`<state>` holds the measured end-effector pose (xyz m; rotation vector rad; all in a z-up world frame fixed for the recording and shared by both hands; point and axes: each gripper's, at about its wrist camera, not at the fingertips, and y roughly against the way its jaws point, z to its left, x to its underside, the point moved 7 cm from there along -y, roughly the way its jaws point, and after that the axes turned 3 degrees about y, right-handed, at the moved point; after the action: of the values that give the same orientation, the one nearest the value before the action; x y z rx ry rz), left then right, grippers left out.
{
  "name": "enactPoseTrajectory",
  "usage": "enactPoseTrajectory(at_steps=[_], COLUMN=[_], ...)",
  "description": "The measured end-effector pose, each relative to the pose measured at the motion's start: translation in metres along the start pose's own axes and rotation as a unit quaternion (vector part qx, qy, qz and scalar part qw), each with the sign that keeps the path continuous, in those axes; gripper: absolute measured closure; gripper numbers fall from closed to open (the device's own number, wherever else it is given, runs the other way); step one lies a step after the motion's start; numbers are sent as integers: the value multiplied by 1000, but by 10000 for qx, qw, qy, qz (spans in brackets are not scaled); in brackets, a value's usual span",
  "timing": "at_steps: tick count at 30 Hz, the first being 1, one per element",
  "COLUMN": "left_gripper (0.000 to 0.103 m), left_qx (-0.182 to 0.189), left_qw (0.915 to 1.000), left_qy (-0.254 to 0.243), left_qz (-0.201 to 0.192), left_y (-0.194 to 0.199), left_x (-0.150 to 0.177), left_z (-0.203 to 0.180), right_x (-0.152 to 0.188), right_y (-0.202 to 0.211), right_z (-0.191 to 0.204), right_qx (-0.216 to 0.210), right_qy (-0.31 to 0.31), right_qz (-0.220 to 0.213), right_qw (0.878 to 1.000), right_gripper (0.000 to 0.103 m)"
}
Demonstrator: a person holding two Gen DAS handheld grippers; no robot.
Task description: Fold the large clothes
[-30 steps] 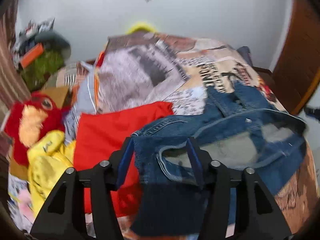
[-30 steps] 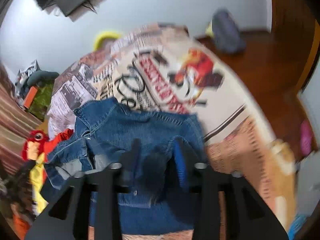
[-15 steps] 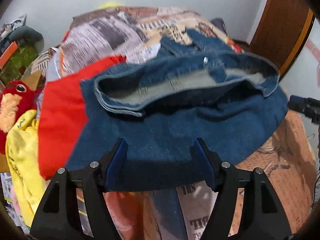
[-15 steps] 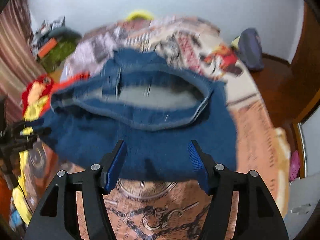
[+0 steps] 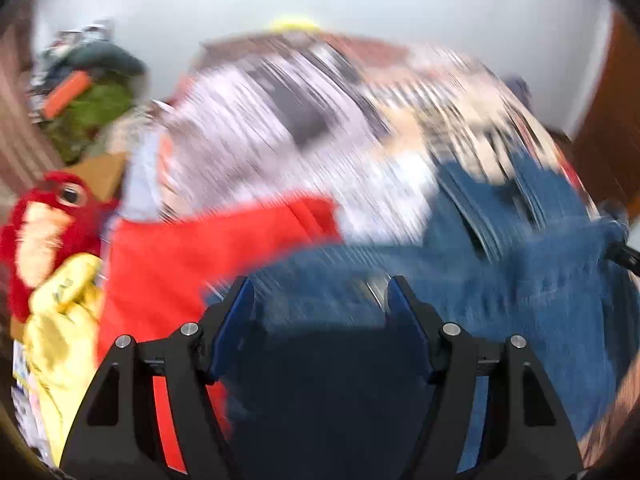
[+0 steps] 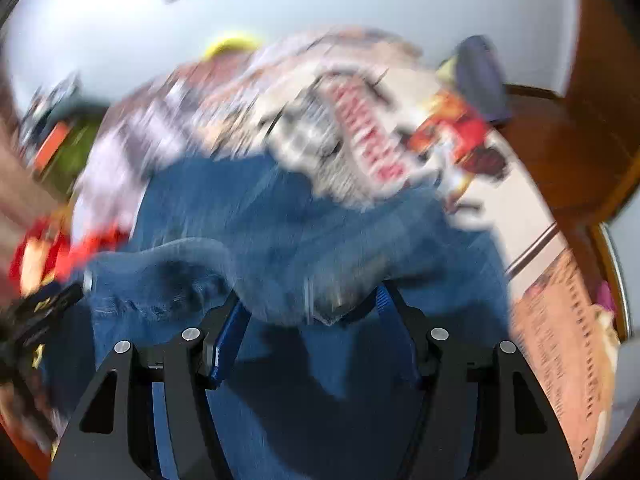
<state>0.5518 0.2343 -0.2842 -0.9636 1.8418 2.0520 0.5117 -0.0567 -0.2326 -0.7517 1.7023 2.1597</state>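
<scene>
A blue denim jacket [image 5: 500,280] lies spread on the printed bedspread [image 5: 300,120], blurred by motion. My left gripper [image 5: 320,300] stands wide over the jacket's near left edge, with denim between the fingers. My right gripper [image 6: 308,312] also stands wide, and a bunched fold of the jacket [image 6: 280,240] lies between its fingers. The right gripper also shows at the right edge of the left wrist view [image 5: 620,252]. The left gripper shows dark at the left of the right wrist view [image 6: 44,308].
A red garment [image 5: 192,256] lies left of the jacket. A red plush toy [image 5: 44,216] and a yellow garment [image 5: 60,320] sit further left. A wooden door [image 6: 592,100] and a dark bag [image 6: 480,76] are at the right. Clutter [image 5: 88,92] fills the far left corner.
The jacket was held up spread half a second ago; it now lies lower on the bed with its top folded forward. Both views swing fast and are blurred.
</scene>
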Motion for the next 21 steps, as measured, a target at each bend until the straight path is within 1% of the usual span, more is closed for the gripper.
enactPoseTrajectory(at_steps=[1,3,5,9,12,15,17,20,21], left_gripper=[34,34,34,34,34,34,33,29,29], left_qx=[13,231,340,332,388,492,623,896,989], left_qw=[9999,9991,9988,9992,9991,9986,9980,9952,9938], left_qy=[135,305,271,42,-136,-172,-44,393,508], left_qz=[-102,-170,-208,-213,-117,-100,-89,5,38], left_y=[5,15,24,43,56,75,89,103,107], left_x=[-8,-13,-10,8,26,45,59,79,85], left_z=[6,11,14,15,11,9,11,21,23], right_x=[-4,-7,-3,21,39,53,62,77,82], right_y=[4,13,21,32,45,57,67,82,87], right_z=[-1,1,4,14,22,26,29,35,37], right_qx=[50,-71,-154,-164,-138,-106,-93,-128,-136], right_qy=[-92,-162,-72,354,663,929,1085,1243,1287], right_qz=[-92,-189,-235,-127,-116,-136,-141,-124,-122], right_qw=[9999,9997,9996,9992,9976,9955,9940,9921,9915], right_gripper=[43,43,43,43,43,43,43,42,39])
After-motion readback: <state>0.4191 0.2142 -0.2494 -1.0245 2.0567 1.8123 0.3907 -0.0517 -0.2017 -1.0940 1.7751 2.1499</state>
